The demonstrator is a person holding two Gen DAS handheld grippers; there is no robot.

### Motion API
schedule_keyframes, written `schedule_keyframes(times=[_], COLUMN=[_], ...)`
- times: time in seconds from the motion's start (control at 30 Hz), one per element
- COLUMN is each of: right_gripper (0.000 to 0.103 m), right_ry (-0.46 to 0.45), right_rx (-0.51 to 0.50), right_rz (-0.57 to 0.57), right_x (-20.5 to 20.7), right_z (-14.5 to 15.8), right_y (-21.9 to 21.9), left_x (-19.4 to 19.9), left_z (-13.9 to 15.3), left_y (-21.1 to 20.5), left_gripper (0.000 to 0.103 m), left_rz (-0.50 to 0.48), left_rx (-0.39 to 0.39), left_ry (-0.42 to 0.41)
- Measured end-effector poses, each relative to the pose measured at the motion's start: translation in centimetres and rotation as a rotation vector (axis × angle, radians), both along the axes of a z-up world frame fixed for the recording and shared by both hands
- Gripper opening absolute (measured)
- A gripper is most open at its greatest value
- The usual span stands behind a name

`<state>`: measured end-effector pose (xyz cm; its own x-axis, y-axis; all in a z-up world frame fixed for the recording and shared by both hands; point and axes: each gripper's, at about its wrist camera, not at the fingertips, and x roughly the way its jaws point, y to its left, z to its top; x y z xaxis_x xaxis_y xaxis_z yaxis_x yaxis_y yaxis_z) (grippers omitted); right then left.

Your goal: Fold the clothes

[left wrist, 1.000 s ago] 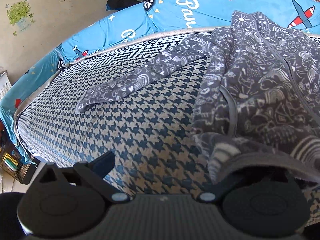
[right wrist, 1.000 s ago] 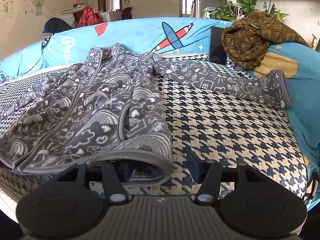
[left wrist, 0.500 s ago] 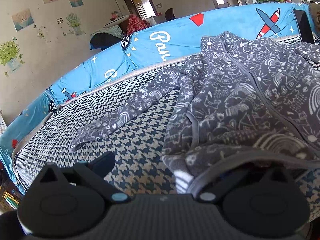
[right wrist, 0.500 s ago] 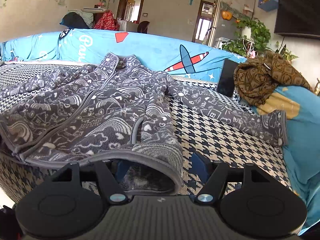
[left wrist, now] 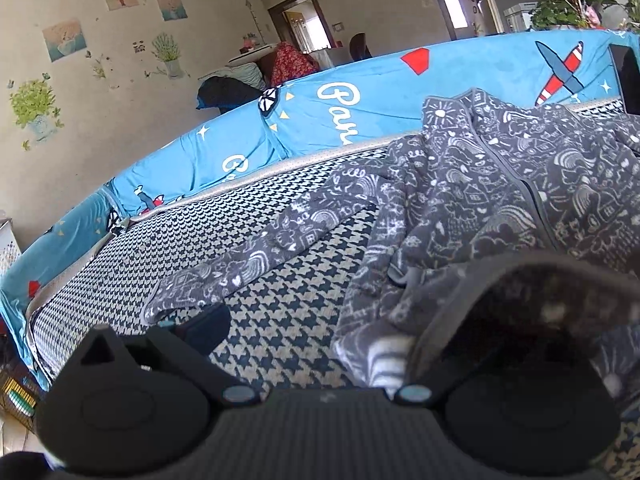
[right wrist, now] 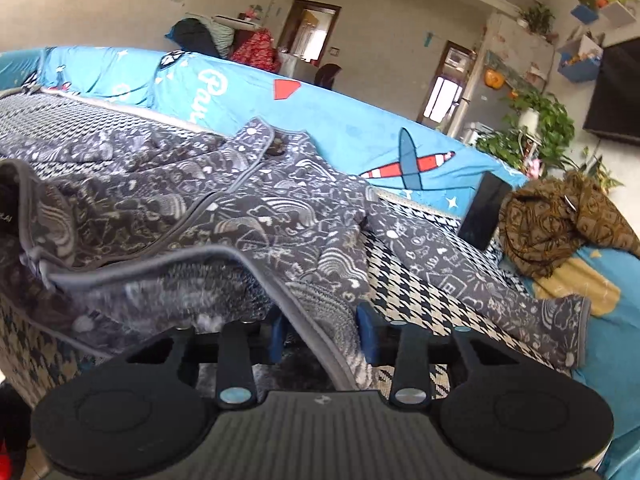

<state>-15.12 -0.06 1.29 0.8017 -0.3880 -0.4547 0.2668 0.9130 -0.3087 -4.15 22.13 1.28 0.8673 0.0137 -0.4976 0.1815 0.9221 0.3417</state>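
A grey fleece jacket point(left wrist: 500, 200) with white doodle print lies zip-up on the houndstooth sofa seat point(left wrist: 280, 320), sleeves spread to both sides. My left gripper point(left wrist: 332, 332) stands open at the jacket's left hem corner. Its left finger point(left wrist: 204, 326) is bare over the seat, and the raised hem point(left wrist: 472, 292) arches over the hidden right finger. In the right wrist view my right gripper point(right wrist: 322, 336) is closing. The grey hem band point(right wrist: 316, 320) of the jacket point(right wrist: 240, 216) runs between its blue pads point(right wrist: 366, 336), and both pads touch the fabric.
A blue printed cover point(left wrist: 360, 112) drapes the sofa back. A brown patterned cloth point(right wrist: 560, 220) is heaped on the right armrest beside a black slab point(right wrist: 484, 216). The right sleeve point(right wrist: 480, 280) reaches that armrest. The left sleeve point(left wrist: 240, 276) lies across the seat.
The right jaws have narrowed onto the hem corner, and the right view has rolled. The hem now arches higher off the seat. The left view has swung up and rightward.
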Motion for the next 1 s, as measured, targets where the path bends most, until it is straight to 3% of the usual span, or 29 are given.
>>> schedule_keyframes(times=[0.07,0.17,0.23,0.33,0.5,0.67,0.9,0.93,1.0], right_gripper=[0.012,0.012,0.012,0.012,0.012,0.021,0.030,0.031,0.034], right_ry=[-0.035,-0.127,-0.198,-0.093,0.040,0.035,-0.039,-0.054,-0.003], right_rx=[-0.017,-0.018,0.009,0.092,0.174,0.230,0.176,0.166,0.191], right_rz=[-0.103,-0.195,-0.212,-0.221,-0.263,-0.346,-0.364,-0.366,-0.349], right_x=[0.1,-0.6,-1.4,-0.6,-0.4,-1.3,-2.8,-3.1,-2.8], right_z=[0.2,1.1,1.8,0.8,-1.1,-1.5,-0.2,0.1,-0.2], right_y=[-0.9,-2.0,-2.4,-3.2,-4.0,-6.1,-5.9,-5.7,-5.7], left_x=[0.1,-1.0,-0.5,0.4,0.7,1.2,0.2,0.2,0.6], left_z=[0.8,2.7,2.7,1.5,0.9,0.6,1.5,1.5,0.9], left_y=[0.8,2.6,2.7,2.3,2.7,3.9,5.6,5.7,5.6], left_gripper=[0.103,0.103,0.103,0.103,0.103,0.103,0.103,0.103,0.103], left_rz=[0.060,0.155,0.172,0.177,0.189,0.217,0.218,0.221,0.210], left_rx=[-0.040,-0.150,-0.148,-0.133,-0.123,-0.117,-0.139,-0.137,-0.119], left_ry=[-0.048,-0.152,-0.134,-0.038,0.012,0.032,0.018,0.032,0.094])
